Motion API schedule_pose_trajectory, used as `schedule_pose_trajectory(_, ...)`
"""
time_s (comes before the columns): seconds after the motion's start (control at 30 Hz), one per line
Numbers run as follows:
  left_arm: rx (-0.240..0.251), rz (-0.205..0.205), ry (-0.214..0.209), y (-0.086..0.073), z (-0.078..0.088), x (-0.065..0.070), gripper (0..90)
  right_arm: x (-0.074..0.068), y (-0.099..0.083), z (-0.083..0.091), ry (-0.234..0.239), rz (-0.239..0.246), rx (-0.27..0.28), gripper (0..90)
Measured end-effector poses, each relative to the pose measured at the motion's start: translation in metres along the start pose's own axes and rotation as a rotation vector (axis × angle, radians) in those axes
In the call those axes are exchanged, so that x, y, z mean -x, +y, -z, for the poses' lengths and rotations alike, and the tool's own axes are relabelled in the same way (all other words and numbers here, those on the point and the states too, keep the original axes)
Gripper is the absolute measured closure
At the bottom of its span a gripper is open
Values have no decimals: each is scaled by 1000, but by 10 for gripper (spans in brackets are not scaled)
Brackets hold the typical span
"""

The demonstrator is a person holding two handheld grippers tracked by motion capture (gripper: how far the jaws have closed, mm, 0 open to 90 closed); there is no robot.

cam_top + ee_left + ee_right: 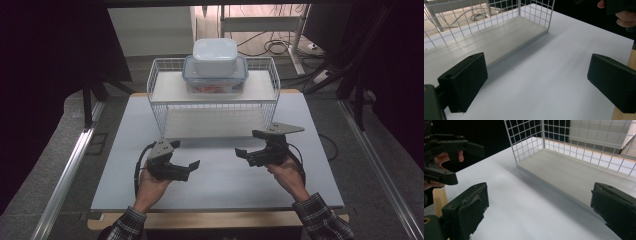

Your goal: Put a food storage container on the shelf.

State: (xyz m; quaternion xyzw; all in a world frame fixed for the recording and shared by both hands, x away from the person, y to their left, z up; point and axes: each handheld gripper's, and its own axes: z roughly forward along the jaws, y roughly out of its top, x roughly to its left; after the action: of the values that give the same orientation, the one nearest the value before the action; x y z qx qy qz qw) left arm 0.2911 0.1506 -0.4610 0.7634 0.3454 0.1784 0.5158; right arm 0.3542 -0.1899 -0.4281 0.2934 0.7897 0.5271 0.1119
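- Left gripper (186,159): held in the person's left hand (150,184) over the near-left part of the white worktop (220,180); its jaws are spread wide with nothing between them and point toward the middle of the worktop. In the left gripper view, bare worktop lies between the two black jaws.
- Right gripper (247,142): held in the right hand (286,172) over the near-right part of the worktop, level with the left gripper and well apart from it; its jaws are likewise spread and empty, pointing left. In the right gripper view, the jaws frame bare worktop and the near edge of the rack's lower board.
- Wire rack (161,95): a white two-level wire shelf standing on the far half of the worktop, beyond both grippers; its lower board (584,177) rests on the worktop surface, and both grippers are near its front edge without touching it.
- Clear container (192,82): a transparent lidded box with a bluish rim, sitting centrally on the rack's upper shelf, with reddish contents faintly visible inside.
- White container (215,55): a smaller opaque box with rounded corners, stacked on the lid of the clear container, roughly centred on it.
- Floor (260,42): beyond the rack, with loose cables lying on it.
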Motion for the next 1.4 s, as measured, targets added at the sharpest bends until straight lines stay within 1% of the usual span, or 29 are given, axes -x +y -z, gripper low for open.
schedule_pose_trajectory(0.13,-16,19,0,-11,6,-2,26,-2,-9,2,-2,1,-16,15)
schedule_pose_trajectory(0.27,-33,49,1,-23,8,-4,30,-5,-17,5,-12,8,-31,15)
schedule_pose_trajectory(0.47,-67,38,17,-34,7,-1,28,-4,-31,11,-47,24,-63,14)
schedule_pose_trajectory(0.7,-92,20,34,-44,9,1,24,0,-49,17,-68,17,-101,14)
schedule_pose_trajectory(0.8,-106,12,43,-48,11,1,24,1,-55,19,-77,20,-109,14)
schedule_pose_trajectory(0.87,-115,11,45,-51,12,1,24,2,-60,19,-89,29,-119,13)
schedule_pose_trajectory(1.0,-135,7,47,-57,11,2,21,3,-66,20,-95,22,-132,12)
schedule_pose_trajectory(1.1,-145,18,34,-61,10,1,17,4,-69,21,-101,19,-139,11)
schedule_pose_trajectory(1.27,-176,33,32,-67,4,-2,10,6,-79,22,-114,11,-165,11)
schedule_pose_trajectory(1.4,-208,70,8,-72,-1,-6,0,6,-87,20,-117,11,-196,11)
